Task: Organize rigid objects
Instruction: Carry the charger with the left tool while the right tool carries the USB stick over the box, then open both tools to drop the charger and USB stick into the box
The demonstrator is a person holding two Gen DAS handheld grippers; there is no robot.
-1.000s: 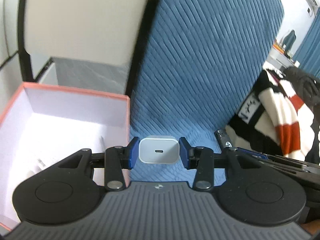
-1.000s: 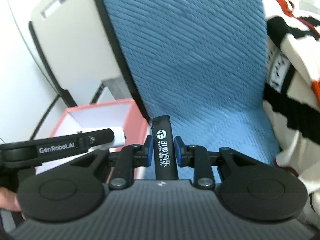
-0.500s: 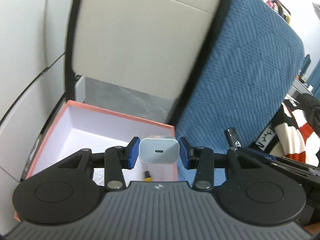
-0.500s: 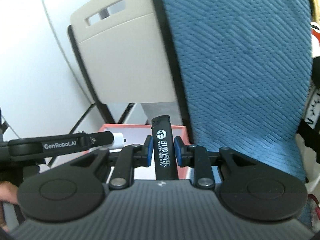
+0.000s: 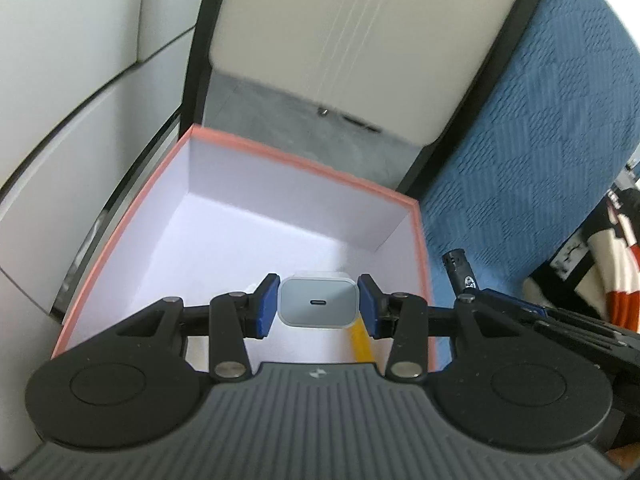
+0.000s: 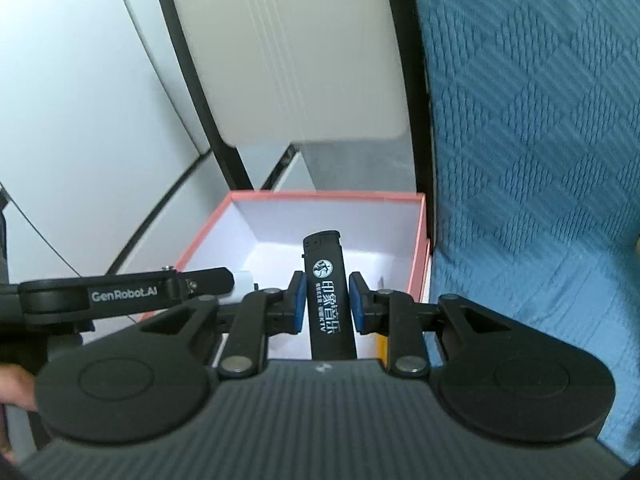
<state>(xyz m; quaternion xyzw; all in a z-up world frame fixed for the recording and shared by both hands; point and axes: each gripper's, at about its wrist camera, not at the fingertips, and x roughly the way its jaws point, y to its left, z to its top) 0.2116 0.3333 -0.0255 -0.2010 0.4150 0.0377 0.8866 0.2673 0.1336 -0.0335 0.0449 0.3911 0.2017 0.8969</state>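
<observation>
My left gripper is shut on a white USB charger block and holds it above the open box, which has a salmon rim and white inside. My right gripper is shut on a black lighter with white print, held upright over the same box. The lighter's top and the right gripper show at the right of the left wrist view. The left gripper with the charger shows at the left of the right wrist view. A yellow object lies in the box.
The box stands beside a blue quilted cushion on its right. A beige chair back with black frame rises behind it. White wall panels are at the left. A striped black, white and red cloth lies at the far right.
Both grippers have moved left from over the blue cushion to over the open box, still holding the charger and the lighter.
</observation>
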